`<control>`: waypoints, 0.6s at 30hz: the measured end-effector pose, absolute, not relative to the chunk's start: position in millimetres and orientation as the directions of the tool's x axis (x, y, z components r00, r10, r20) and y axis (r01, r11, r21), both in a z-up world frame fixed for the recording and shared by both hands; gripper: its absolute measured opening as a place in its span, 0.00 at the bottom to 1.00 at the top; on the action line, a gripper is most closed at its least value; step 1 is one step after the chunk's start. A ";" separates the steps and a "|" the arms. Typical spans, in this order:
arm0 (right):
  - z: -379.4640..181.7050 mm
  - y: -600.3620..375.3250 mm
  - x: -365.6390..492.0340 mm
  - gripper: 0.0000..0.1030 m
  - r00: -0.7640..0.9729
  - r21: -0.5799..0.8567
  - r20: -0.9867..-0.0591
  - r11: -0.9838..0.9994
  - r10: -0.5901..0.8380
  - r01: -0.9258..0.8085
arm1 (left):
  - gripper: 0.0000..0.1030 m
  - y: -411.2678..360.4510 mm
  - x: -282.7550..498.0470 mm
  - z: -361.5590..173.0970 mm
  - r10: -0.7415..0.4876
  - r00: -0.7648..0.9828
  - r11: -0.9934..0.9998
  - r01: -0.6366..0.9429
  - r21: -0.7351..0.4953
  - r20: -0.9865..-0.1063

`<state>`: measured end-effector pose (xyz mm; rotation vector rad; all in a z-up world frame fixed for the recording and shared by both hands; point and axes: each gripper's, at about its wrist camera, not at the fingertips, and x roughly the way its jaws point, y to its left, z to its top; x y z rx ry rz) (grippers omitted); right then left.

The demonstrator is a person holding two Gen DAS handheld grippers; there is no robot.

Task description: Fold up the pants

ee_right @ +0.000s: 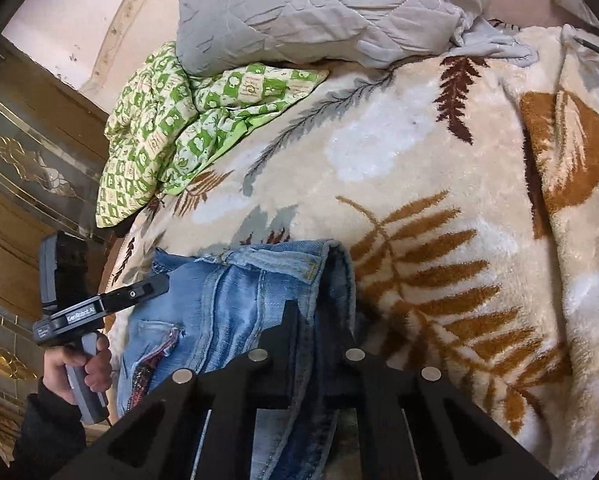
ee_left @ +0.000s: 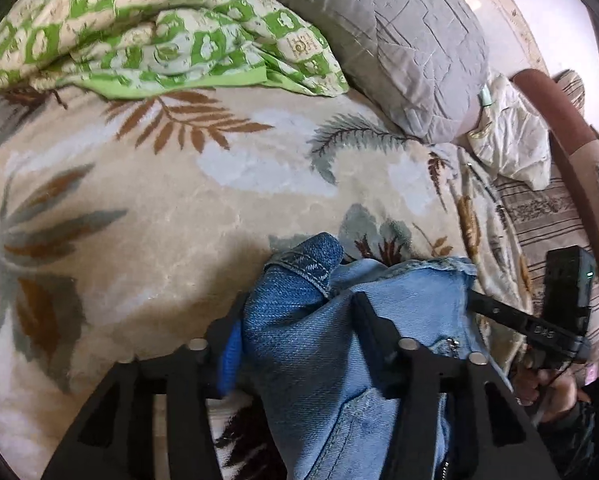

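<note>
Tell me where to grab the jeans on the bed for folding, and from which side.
Grip the jeans at the thick seamed waistband edge, one tool near each end. Come from the near side, angled down: the band lies bunched across the leaf-patterned blanket, its stiff hem raised enough to pinch.

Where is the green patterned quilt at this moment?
In both views the green patterned quilt lies crumpled at the far side of the leaf-print blanket, against the grey pillow.
</note>
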<state>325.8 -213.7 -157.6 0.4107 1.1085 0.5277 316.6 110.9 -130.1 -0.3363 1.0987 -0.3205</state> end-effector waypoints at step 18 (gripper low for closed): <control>-25.7 -228.5 228.1 1.00 0.611 0.330 -0.708 0.931 0.355 -0.159 | 1.00 87.3 192.1 -10.9 -0.097 0.688 0.989 -0.015 -0.148 -0.719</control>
